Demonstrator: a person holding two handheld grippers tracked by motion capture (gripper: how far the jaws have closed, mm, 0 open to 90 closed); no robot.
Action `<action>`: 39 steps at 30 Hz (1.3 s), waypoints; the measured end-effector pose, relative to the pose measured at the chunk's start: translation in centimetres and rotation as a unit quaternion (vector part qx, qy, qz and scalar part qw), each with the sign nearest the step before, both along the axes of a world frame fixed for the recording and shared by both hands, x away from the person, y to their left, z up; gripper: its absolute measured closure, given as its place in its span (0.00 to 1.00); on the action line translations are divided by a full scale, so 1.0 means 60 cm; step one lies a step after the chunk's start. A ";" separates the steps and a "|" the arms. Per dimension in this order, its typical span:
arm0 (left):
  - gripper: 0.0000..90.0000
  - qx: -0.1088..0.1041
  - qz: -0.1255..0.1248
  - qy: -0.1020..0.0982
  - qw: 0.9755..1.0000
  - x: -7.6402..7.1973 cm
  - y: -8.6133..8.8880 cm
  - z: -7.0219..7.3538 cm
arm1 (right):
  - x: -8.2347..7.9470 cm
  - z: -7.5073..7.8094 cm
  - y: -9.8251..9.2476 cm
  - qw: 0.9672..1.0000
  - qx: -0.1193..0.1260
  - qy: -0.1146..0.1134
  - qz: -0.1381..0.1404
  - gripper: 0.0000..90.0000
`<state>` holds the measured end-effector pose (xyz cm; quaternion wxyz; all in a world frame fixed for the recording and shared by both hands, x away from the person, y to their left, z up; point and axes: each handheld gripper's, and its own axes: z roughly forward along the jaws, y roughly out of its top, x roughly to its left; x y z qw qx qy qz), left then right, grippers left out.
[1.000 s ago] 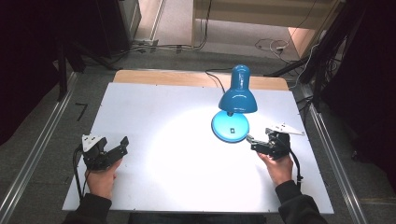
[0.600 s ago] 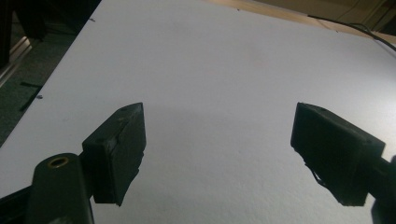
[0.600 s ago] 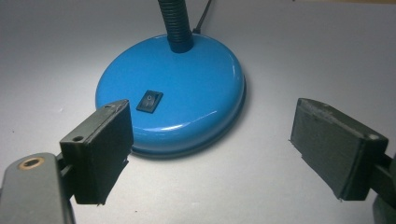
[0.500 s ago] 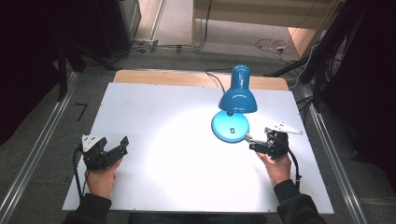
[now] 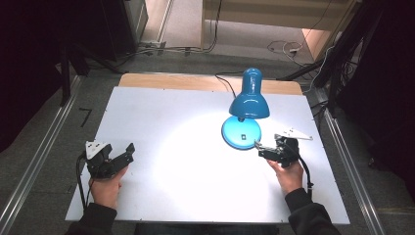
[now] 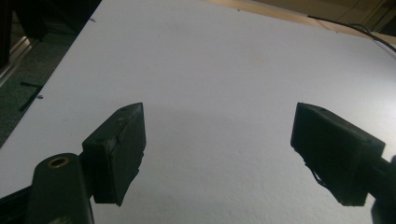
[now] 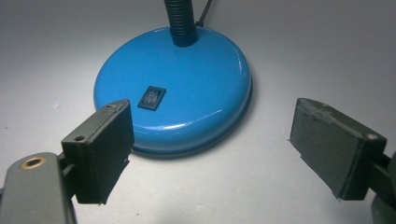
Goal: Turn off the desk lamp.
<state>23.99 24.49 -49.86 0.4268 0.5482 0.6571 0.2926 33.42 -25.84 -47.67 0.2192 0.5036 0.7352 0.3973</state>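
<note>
Right gripper [image 7: 210, 154] gapes wide just short of the lamp base [image 7: 187, 74], rocker switch [image 7: 152, 97] ahead. Left gripper [image 6: 217, 154] wide, idle. Next move likely calls for pressing that switch.

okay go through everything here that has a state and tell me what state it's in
Desk lamp: on, lighting the table, standing upright.
Rocker switch: on the lamp base, untouched.
Left hand-held gripper: open, holding nothing.
Right hand-held gripper: open, beside the base, holding nothing.

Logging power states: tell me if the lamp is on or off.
On. The lamp throws a bright pool of light on the table under its shade.
</note>
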 end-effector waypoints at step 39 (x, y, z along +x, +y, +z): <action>0.21 0.000 0.000 0.000 1.000 -0.001 0.001 0.001 | 0.017 -0.004 0.038 1.000 -0.003 0.001 0.004 0.27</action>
